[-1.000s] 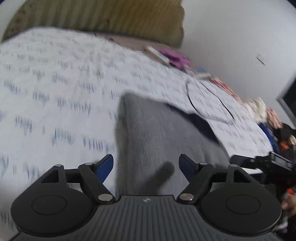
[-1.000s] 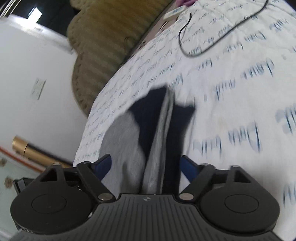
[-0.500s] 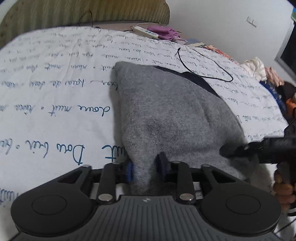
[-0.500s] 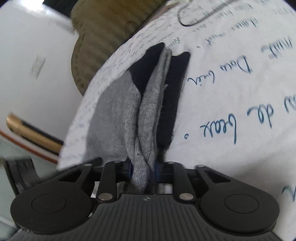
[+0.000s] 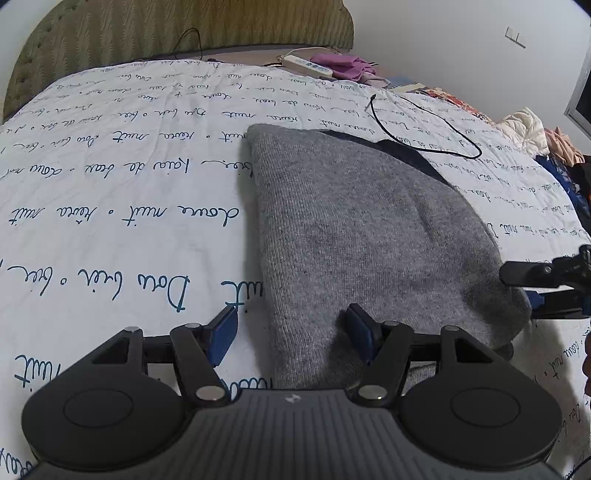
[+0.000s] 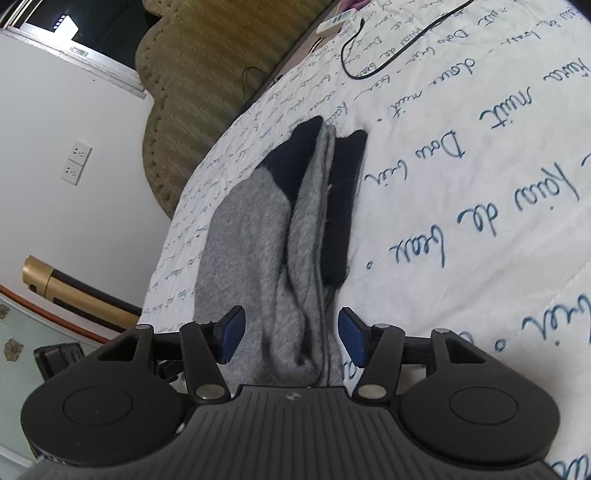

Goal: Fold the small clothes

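Note:
A grey knitted garment (image 5: 354,236) with dark navy parts lies folded on the bed; in the right wrist view it (image 6: 255,251) shows stacked grey and navy layers seen edge-on. My left gripper (image 5: 291,334) is open, its jaws astride the garment's near left corner. My right gripper (image 6: 290,338) is open, its jaws either side of the garment's near folded edge. The right gripper also shows at the right edge of the left wrist view (image 5: 546,284), at the garment's near right corner.
The bed has a white sheet with blue script (image 5: 110,206) and an olive padded headboard (image 5: 177,29). A black cable (image 5: 424,125) lies beyond the garment. A power strip (image 5: 306,66), purple cloth (image 5: 343,64) and piled clothes (image 5: 535,136) sit at the far and right edges.
Half a second ago both grippers were shut on the garment's near edge. Both have now opened and released it, and the garment lies flat on the bed.

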A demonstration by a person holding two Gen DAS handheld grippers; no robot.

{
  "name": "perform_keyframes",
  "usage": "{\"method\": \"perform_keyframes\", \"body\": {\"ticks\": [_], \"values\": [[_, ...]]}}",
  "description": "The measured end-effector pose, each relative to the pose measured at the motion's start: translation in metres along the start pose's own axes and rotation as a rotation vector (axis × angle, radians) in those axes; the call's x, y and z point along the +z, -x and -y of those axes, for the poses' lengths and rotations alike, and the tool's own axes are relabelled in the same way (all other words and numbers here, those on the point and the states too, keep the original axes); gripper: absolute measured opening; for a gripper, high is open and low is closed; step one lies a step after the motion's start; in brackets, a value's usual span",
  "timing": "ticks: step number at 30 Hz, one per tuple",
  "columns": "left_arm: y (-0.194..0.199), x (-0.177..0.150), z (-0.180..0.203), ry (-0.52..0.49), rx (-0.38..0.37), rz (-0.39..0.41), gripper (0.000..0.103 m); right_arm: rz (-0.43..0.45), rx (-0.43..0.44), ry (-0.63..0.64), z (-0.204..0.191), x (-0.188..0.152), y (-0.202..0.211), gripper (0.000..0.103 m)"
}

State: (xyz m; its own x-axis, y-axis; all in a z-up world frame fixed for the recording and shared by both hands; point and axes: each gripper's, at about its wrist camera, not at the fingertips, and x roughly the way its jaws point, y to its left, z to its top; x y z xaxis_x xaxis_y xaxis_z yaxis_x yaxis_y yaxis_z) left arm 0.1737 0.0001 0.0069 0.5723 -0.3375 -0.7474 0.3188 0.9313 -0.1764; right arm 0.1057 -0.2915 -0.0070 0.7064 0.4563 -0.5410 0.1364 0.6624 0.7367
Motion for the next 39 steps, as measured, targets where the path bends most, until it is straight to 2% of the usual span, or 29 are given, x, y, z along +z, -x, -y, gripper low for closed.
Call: {"method": "perform_keyframes", "body": {"ticks": [4,9,10,11,12,13,14,15,18,23,27,29,31,32,34,35,36,38,39], "values": [[-0.005,0.002,-0.002,0.020,-0.006,-0.005,0.074,-0.012,-0.023,-0.017,0.008,0.003,-0.011,0.066],[-0.016,0.008,-0.010,0.074,-0.069,0.011,0.073,-0.053,0.008,0.035,-0.002,-0.004,-0.028,0.069],[-0.017,0.009,-0.010,0.077,-0.078,0.018,0.063,-0.070,0.013,0.051,-0.006,-0.005,-0.032,0.069],[-0.018,0.009,-0.009,0.070,-0.088,0.022,0.050,-0.081,0.015,0.065,-0.009,-0.004,-0.036,0.062],[-0.019,0.010,-0.007,0.067,-0.105,0.015,0.034,-0.085,0.021,0.072,-0.011,-0.004,-0.038,0.056],[-0.018,0.010,-0.006,0.065,-0.104,0.017,0.027,-0.083,0.019,0.075,-0.012,-0.004,-0.040,0.035],[-0.016,0.010,-0.003,0.048,-0.094,0.025,0.021,-0.092,0.002,0.075,-0.012,-0.004,-0.044,0.021],[-0.013,0.010,0.001,0.028,-0.088,0.031,0.014,-0.098,-0.012,0.074,-0.011,-0.005,-0.047,0.021],[0.001,0.013,0.005,0.004,-0.090,0.055,0.011,-0.096,0.007,0.081,-0.015,-0.007,-0.043,0.019],[0.040,0.011,0.008,-0.028,-0.129,0.094,0.010,-0.074,0.066,0.112,-0.034,-0.005,-0.012,0.019],[0.058,-0.017,0.011,-0.066,-0.141,0.075,0.010,-0.117,0.122,0.120,-0.038,-0.023,0.011,0.019],[0.047,-0.036,0.013,-0.088,-0.116,0.038,0.011,-0.133,0.099,0.144,-0.035,-0.036,0.013,0.019],[0.035,-0.051,0.009,-0.076,-0.098,0.033,0.014,-0.149,0.038,0.158,-0.025,-0.048,0.005,0.022],[0.038,-0.054,0.008,-0.070,-0.100,0.058,0.015,-0.156,0.019,0.143,-0.017,-0.052,0.000,0.031],[0.054,-0.052,0.002,-0.054,-0.082,0.065,0.029,-0.142,0.034,0.059,-0.005,-0.055,0.003,0.031],[0.066,-0.052,-0.002,-0.051,-0.047,0.083,0.033,-0.135,0.047,0.029,-0.004,-0.053,0.011,0.033],[0.080,-0.050,-0.004,-0.069,-0.008,0.123,0.040,-0.113,0.053,0.023,-0.006,-0.049,0.023,0.034],[0.104,-0.045,0.002,-0.136,0.038,0.249,0.061,-0.007,0.080,0.032,-0.011,-0.037,0.053,0.043],[0.111,-0.039,0.009,-0.149,0.042,0.305,0.078,0.057,0.094,0.032,-0.013,-0.026,0.064,0.046]]}}
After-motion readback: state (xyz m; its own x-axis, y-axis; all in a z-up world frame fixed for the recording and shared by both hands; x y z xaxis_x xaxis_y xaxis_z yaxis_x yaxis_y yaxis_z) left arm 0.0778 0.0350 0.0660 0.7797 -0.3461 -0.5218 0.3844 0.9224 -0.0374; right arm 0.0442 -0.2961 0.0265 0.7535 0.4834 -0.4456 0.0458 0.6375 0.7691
